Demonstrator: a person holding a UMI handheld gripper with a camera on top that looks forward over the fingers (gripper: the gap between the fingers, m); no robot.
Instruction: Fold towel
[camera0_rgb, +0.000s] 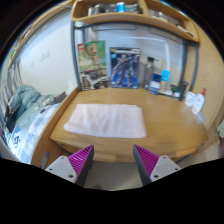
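Observation:
A white towel (107, 120) lies spread flat on the wooden desk (170, 120), left of the desk's middle and beyond my fingers. My gripper (113, 161) is open and empty, held above the desk's near edge. Its two magenta pads (79, 158) stand wide apart with nothing between them. The towel's near edge is a little ahead of the fingertips.
Two boxes with pictures (124, 67) stand against the wall at the back of the desk. A shelf (130, 16) with small items hangs above. A bottle and small objects (166, 80) stand at the back right. A bed with bedding (22, 110) lies to the left.

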